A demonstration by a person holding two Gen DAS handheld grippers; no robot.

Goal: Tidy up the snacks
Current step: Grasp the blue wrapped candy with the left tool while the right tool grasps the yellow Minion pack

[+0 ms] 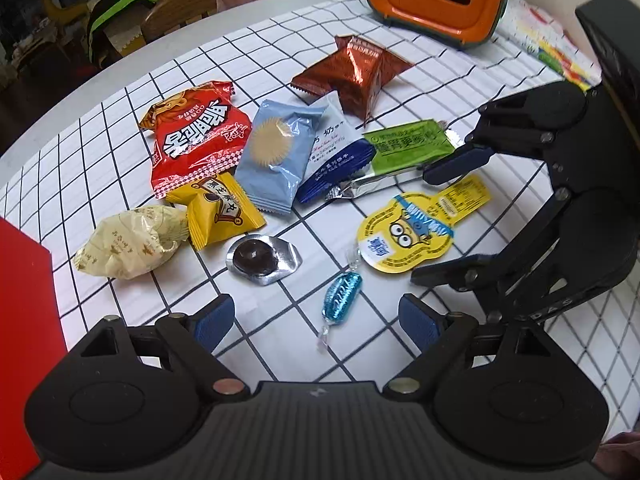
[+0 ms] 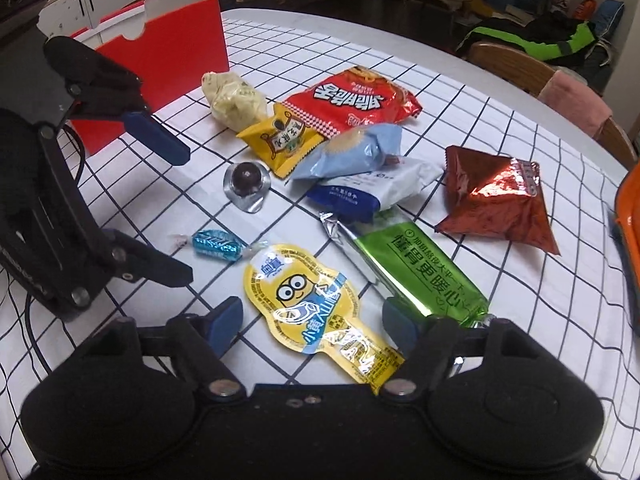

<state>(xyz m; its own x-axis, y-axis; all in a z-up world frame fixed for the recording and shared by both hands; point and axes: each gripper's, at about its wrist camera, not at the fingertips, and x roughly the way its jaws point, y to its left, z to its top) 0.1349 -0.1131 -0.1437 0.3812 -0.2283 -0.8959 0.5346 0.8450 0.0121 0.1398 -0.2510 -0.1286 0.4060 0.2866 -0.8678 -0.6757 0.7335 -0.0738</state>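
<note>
Blue-padded fingers [image 1: 216,322] of the left tool [image 1: 316,320] frame the foreground of the left wrist view, spread wide and empty above the checked tabletop [image 1: 400,360]. A blue-wrapped twist candy [image 1: 342,295] lies between them, untouched. Beyond it sit a foil-cupped chocolate [image 1: 260,258], a cream-wrapped pastry [image 1: 132,242] and a red noodle-snack bag [image 1: 196,136]; the corner of a red box [image 1: 24,320] shows at left.

From the right wrist view, the right tool [image 2: 312,324] hangs over a yellow cartoon pouch [image 2: 316,312], its jaws partly parted on either side of the pouch's neck, no pad visibly pressing. A green bar wrapper [image 2: 424,276] lies just beside the right finger. The red box [image 2: 176,48] stands open well beyond the pile.

Sorting appears barely begun: both tools seem poised for a first pick. Next, each must settle lower and close squarely, the flat pouch likely needing an edge grip.
</note>
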